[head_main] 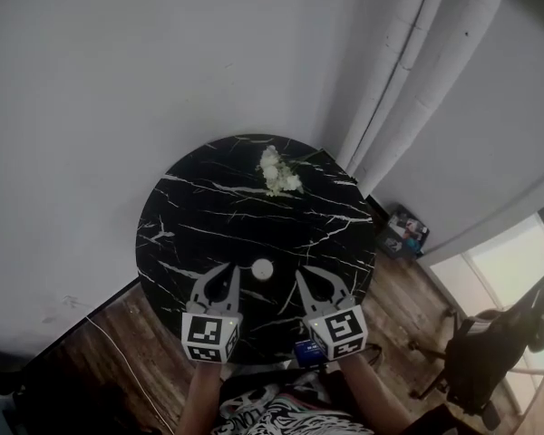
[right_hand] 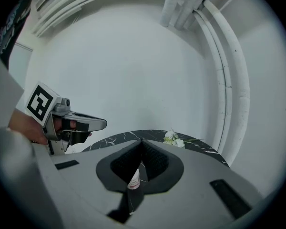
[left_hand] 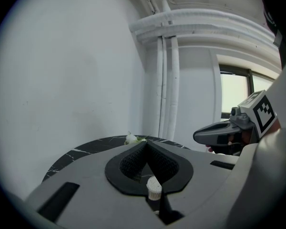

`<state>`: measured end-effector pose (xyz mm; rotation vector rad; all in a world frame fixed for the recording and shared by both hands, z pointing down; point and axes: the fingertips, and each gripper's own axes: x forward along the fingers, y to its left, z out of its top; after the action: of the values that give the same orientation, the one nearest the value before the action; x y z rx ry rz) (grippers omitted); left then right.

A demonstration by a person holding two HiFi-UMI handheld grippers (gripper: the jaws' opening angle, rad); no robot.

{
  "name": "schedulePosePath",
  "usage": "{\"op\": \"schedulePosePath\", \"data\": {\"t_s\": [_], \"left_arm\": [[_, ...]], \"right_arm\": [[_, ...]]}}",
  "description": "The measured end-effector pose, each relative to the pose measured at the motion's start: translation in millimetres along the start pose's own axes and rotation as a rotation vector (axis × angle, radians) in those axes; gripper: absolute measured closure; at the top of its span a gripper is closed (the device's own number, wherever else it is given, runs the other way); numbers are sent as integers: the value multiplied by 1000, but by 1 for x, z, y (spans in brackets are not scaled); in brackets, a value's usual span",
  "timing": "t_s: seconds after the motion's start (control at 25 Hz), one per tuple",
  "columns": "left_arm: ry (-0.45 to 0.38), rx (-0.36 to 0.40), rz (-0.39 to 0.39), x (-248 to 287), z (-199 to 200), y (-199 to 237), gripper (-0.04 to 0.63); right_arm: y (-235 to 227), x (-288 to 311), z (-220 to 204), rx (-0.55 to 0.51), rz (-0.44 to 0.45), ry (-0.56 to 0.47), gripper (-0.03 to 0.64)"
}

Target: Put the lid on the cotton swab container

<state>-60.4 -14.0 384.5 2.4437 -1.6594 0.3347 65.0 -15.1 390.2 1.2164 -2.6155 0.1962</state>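
my left gripper (head_main: 228, 270) and my right gripper (head_main: 304, 273) hung side by side over the near edge of the round black marble table (head_main: 190, 216), angled in a little toward each other. the cotton swab container (head_main: 262, 268) stood on the table between the two, near both sets of tips and touching neither, as seen from the head view.

in the left gripper view my fingers met at their tips, with only the diamond-shaped gap behind them open. low in that gap i saw a white ribbed top (left_hand: 154, 187). it looked like the container's cap, though i could not be sure from that angle whether the lid was properly seated. the right gripper showed off to the side there, level with mine.

in the right gripper view my fingers were likewise together at the tips. in the hollow behind them sat a small white cylinder with a reddish label (right_hand: 133, 179), which i took to be the same container on the table.

a small bunch of white flowers (head_main: 276, 172) lay at the far edge of the table, well apart from the container. white pipes (head_main: 408, 71) ran along the wall beyond it.
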Motion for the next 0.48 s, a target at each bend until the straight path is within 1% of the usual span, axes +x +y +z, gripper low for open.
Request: {"op": "schedulePosePath", "data": {"t_s": [0.12, 0.28, 0.48], "left_arm": [[-4, 10, -5, -2, 2, -2, 581], [-2, -2, -6, -4, 1, -3, 581], [-5, 4, -5, -5, 2, -4, 581]], "right_arm": [[-3, -4, 1, 4, -10, -4, 600], [-2, -7, 2, 9, -12, -8, 600], [-3, -8, -1, 0, -16, -7, 600]]}}
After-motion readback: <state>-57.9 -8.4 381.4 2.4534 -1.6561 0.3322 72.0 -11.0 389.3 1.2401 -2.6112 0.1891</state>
